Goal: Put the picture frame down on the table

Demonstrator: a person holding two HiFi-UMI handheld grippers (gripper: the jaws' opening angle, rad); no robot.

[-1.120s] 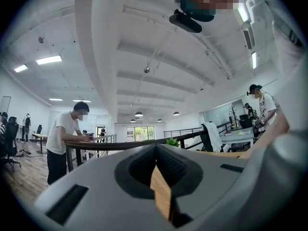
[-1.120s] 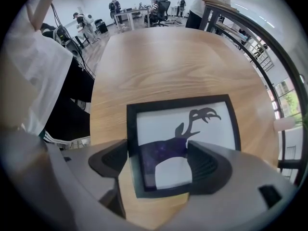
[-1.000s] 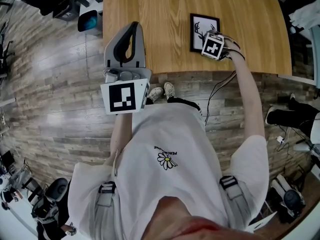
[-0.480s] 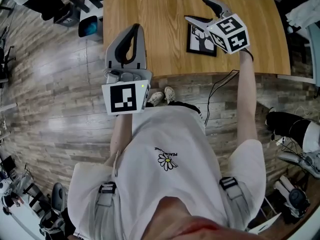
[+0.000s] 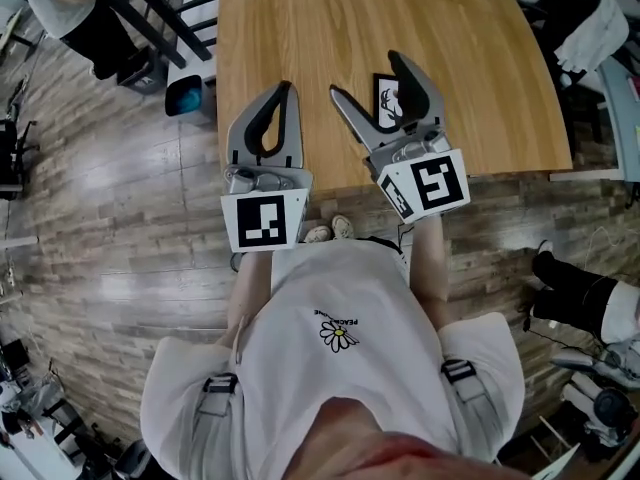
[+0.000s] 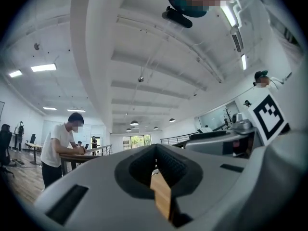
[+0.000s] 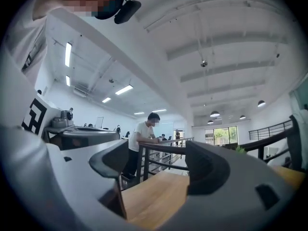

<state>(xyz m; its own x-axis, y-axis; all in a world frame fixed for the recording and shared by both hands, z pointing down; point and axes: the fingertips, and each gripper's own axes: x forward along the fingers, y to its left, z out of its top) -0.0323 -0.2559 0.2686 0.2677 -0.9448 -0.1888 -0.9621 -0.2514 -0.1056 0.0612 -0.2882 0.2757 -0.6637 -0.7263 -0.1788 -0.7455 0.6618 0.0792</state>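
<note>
The frame [image 5: 386, 100] lies flat on the tabletop [image 5: 300, 28], near the near edge and right of its middle. It has a black border around a white picture with a dark antlered figure. In the head view it shows between the two fingers of the right claw [image 5: 363, 74], which is spread wide and holds nothing; only bare wood shows between them in the right gripper view. The left claw [image 5: 286, 88] is closed and empty, over the near edge. A bin [image 5: 186, 96] with a blue inside stands on the floor [image 5: 110, 218] off the left edge; its contents cannot be made out. The tabletop is pale grained wood with rounded corners, and the floor is grey-brown planks.
</note>
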